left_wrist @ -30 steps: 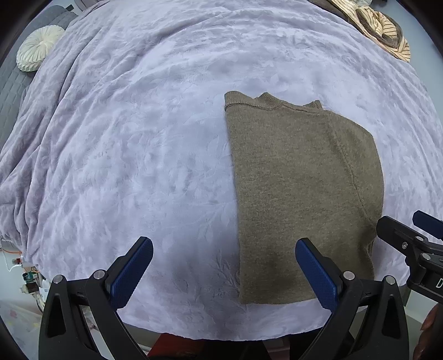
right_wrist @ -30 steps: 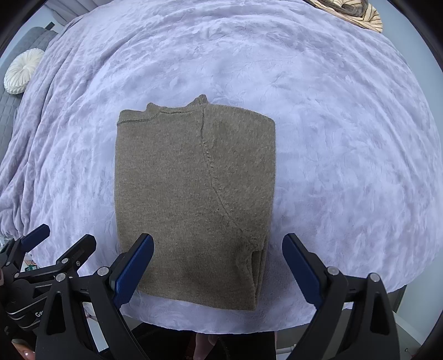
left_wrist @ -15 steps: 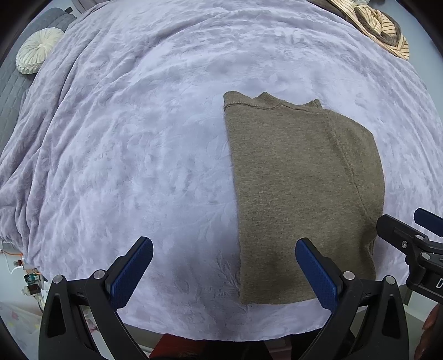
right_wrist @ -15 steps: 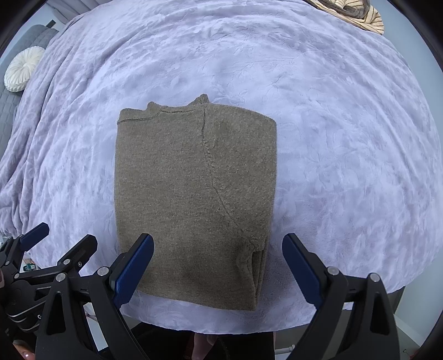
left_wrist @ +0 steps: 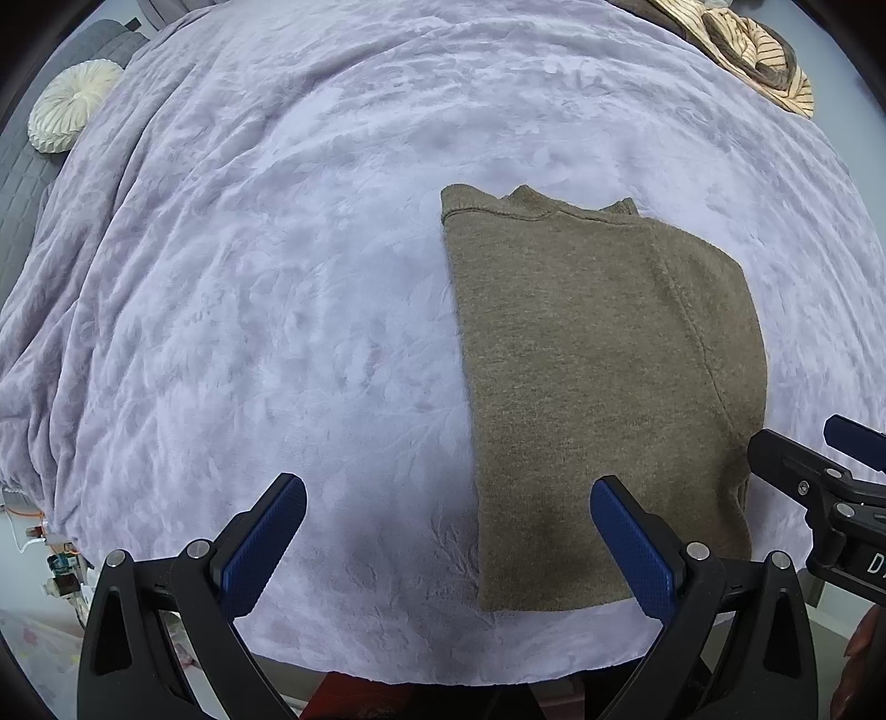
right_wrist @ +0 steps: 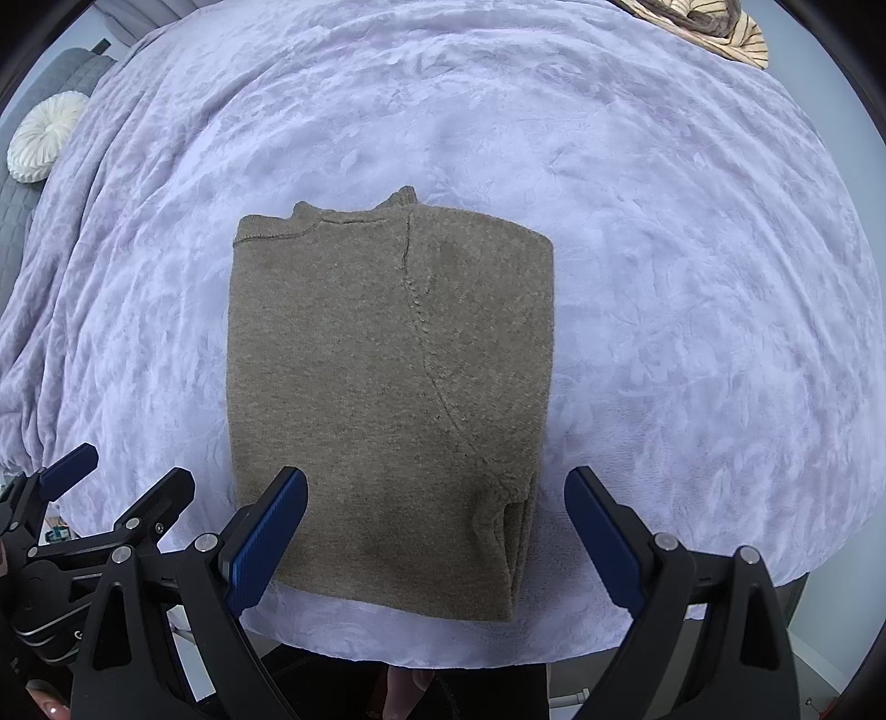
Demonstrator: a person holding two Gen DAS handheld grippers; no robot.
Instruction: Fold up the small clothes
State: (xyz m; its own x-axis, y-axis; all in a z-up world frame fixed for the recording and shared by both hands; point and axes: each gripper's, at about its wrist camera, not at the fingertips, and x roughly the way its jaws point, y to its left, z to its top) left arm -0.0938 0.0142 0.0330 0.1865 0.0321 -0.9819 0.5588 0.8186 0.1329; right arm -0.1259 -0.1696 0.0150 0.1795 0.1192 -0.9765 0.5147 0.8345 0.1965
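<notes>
An olive-brown knit sweater (left_wrist: 603,387) lies folded into a tall rectangle on the bed, collar at the far end; it also fills the middle of the right wrist view (right_wrist: 387,399). My left gripper (left_wrist: 448,531) is open and empty above the near left edge of the sweater. My right gripper (right_wrist: 434,526) is open and empty above the sweater's near right part. Each gripper shows at the edge of the other's view: the right one (left_wrist: 830,476), the left one (right_wrist: 111,498).
A lilac plush blanket (left_wrist: 249,288) covers the bed; its near edge runs just below the grippers. A round cream cushion (left_wrist: 75,102) lies at the far left. Striped beige and brown fabric (left_wrist: 747,50) lies at the far right corner.
</notes>
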